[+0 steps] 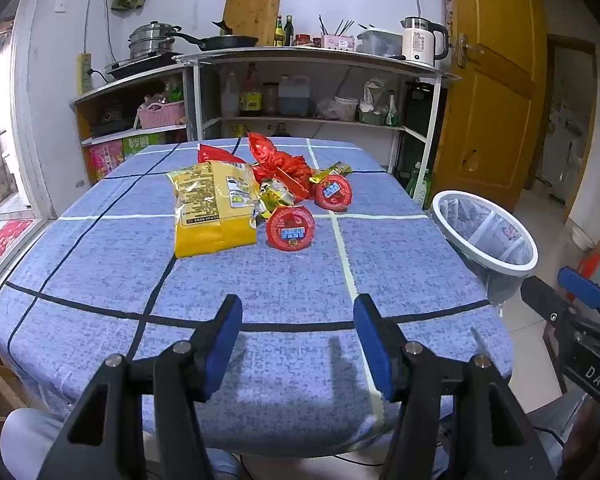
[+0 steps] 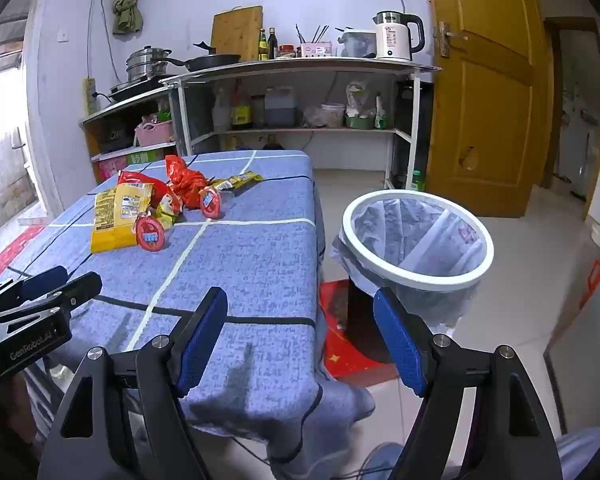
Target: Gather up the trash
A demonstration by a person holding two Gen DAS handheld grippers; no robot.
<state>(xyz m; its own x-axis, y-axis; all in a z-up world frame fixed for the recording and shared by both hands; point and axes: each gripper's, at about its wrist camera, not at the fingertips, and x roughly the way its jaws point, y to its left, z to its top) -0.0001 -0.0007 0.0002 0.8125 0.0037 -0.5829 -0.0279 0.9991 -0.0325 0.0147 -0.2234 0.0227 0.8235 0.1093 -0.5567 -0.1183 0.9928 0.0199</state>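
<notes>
1. Both tongs hang over the near end of the table (image 1: 260,288), angled down toward the trash heap, neither touching anything yet.
2. The left tongs (image 1: 298,336) stand wide apart and empty, lined up almost straight with the heap, likely the ones to go in first.
3. The right tongs (image 2: 300,336) gape wide and empty too, sitting over the table's corner nearest the bin (image 2: 418,236), a handy spot for shuttling things across.
4. The trash sits in one cluster well beyond the tongs, toward the far half of the table: a yellow bag (image 1: 214,210) lying flat on the heap's near left, a crumpled red wrapper (image 1: 288,166) behind it, and small gold wrappers (image 1: 276,196) tucked between.
5. Two red round tubs (image 1: 291,227) rest on the heap's near right, one closer, one just behind.
6. The bin stands on the floor just beside the table's right edge, lined and open-mouthed, so a drop looks easy.
7. Nothing collected so far, by my reckoning.
</notes>
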